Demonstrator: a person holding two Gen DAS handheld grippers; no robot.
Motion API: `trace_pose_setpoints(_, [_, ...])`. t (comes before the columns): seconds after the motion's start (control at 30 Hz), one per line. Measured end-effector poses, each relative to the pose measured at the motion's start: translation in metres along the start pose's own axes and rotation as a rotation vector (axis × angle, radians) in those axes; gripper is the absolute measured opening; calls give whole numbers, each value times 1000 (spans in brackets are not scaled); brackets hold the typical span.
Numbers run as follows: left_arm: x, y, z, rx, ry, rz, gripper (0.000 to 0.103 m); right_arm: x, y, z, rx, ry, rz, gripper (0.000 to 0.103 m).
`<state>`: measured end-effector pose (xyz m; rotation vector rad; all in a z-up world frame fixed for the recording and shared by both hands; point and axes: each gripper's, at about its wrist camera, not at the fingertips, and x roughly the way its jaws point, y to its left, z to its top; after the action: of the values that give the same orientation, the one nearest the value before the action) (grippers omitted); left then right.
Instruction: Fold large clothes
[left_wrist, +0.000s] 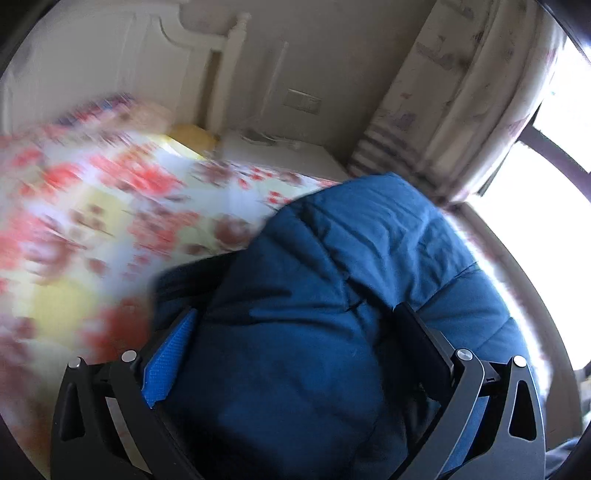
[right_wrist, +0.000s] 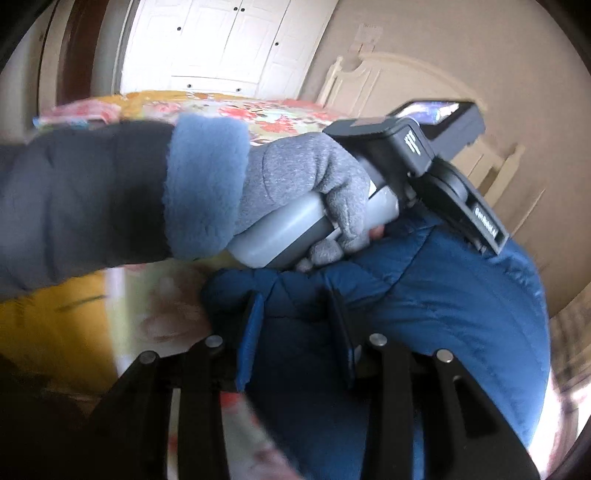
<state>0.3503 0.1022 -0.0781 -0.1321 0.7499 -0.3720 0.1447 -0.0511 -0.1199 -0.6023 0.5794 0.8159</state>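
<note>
A large dark-blue quilted jacket (left_wrist: 332, 280) fills the lower middle of the left wrist view and bulges between the fingers of my left gripper (left_wrist: 295, 314), which is shut on a thick bundle of it. In the right wrist view the same jacket (right_wrist: 443, 325) sits low and right, and my right gripper (right_wrist: 295, 306) is shut on a fold of it. The left gripper's body (right_wrist: 413, 147), held by a grey-gloved hand (right_wrist: 306, 184), crosses just above the jacket there.
The jacket is over a bed with a red-and-yellow floral sheet (left_wrist: 110, 206), which is blurred. A cream headboard (left_wrist: 221, 55), a white bedside table (left_wrist: 280, 151), a curtain (left_wrist: 461, 92) and a bright window stand behind. White wardrobe doors (right_wrist: 221, 40) are across the bed.
</note>
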Motion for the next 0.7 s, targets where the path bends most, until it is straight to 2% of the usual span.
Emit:
trace_pose_setpoints(0.07, [-23,-9,-2,35,-29,163,99,-36,-16,2,23,-33,127,39])
trace_pose_setpoints(0.13, [-49,-18,-8,56,-57,281,99,-74,-46,-2,84,-115,158,39])
trace_pose_setpoints(0.23, [-65,-31,-14,118,-72,294,99,-114,-111,-7,205,-200,81,46])
trace_pose_setpoints(0.33, [-57,-44,-17,184,-66,350,99,-110,-201,-3,361,-199,-26,46])
trace_pose_setpoints(0.37, [-53,-45,-18,190,-56,365,99,-92,-238,-1,436,-157,-85,46])
trace_pose_setpoints(0.43, [-50,-44,-20,179,-51,368,99,-59,-281,-1,509,-86,-153,46])
trace_pose_setpoints(0.5, [-51,-38,-23,159,-40,359,99,-15,-320,-3,586,-6,-154,46])
trace_pose_setpoints(0.53, [-50,-36,-24,148,-36,357,99,13,-333,-7,611,68,-140,50])
trace_pose_setpoints(0.6, [-49,-29,-26,122,-32,352,99,59,-334,-16,616,189,-65,54])
trace_pose_setpoints(0.7, [-48,-23,-31,103,-35,312,99,72,-321,4,530,286,-111,54])
